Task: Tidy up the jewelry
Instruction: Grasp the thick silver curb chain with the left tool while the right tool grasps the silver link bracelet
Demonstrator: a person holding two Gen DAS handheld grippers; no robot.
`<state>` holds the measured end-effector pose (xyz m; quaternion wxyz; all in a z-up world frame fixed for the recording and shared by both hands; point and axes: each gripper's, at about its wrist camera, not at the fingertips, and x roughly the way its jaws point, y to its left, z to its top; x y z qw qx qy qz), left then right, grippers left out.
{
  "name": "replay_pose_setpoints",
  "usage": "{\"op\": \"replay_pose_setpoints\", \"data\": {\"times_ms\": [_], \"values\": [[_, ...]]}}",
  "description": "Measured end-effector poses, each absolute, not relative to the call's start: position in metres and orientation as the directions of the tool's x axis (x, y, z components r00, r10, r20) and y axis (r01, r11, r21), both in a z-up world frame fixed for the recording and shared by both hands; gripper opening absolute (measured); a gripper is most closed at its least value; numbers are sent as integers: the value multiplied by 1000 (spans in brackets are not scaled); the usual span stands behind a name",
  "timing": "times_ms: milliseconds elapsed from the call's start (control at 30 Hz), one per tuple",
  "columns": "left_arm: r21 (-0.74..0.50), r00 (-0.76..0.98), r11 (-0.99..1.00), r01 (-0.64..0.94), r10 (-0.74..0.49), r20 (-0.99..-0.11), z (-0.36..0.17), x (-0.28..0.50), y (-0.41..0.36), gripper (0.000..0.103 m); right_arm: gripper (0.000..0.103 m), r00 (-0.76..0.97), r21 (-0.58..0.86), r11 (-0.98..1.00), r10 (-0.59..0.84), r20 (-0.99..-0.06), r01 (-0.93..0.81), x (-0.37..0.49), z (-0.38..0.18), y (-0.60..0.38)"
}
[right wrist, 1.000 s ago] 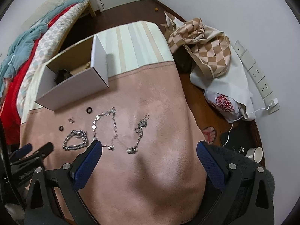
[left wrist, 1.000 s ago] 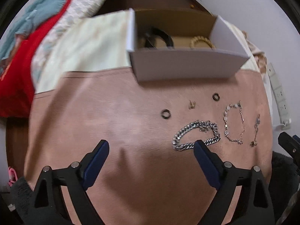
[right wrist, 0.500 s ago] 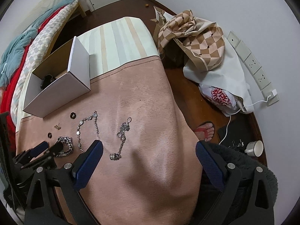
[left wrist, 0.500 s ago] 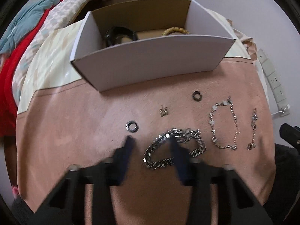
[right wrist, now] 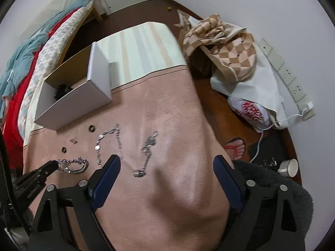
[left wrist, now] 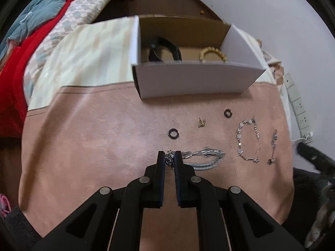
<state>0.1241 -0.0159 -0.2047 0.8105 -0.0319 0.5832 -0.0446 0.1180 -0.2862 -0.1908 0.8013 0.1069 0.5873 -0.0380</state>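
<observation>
Pink suede-like cloth (left wrist: pixel 100 138) covers the near part of the surface; a pale striped cloth (right wrist: pixel 144 48) covers the far part. White cardboard box (left wrist: pixel 194 81) sits across the seam between them. On the pink, a loose row: two dark rings (left wrist: pixel 173 133) (left wrist: pixel 228 113), a small gold earring (left wrist: pixel 201 123), chunky silver chain bracelet (left wrist: pixel 201 159), thin disc-link bracelet (left wrist: pixel 249 140), a beaded chain (left wrist: pixel 273 146).
</observation>
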Motion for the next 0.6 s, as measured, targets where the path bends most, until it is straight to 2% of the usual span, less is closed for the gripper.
{"op": "replay_pose_setpoints", "data": {"times_ms": [167, 267, 500, 567, 600], "values": [[-100, 356, 995, 31, -105, -929, -186, 120, 4, 6, 81, 302, 147, 987, 119, -946, 70, 123, -197, -247], [-79, 362, 997, 18, -80, -929, -186, 123, 11, 6, 70, 293, 134, 991, 137, -946, -31, 128, -209, -214], [-80, 340, 997, -25, -67, -938, -200, 117, 27, 6, 54, 283, 5, 986, 54, -957, -170, 129, -240, -161], [-86, 337, 996, -31, -70, -939, -201, 116, 30, 6, 38, 313, -7, 982, 54, -948, -189, 126, -239, -155], [-90, 337, 995, -33, -74, -939, -201, 116, 31, 6, 11, 321, -13, 982, 50, -946, -190, 126, -239, -154]]}}
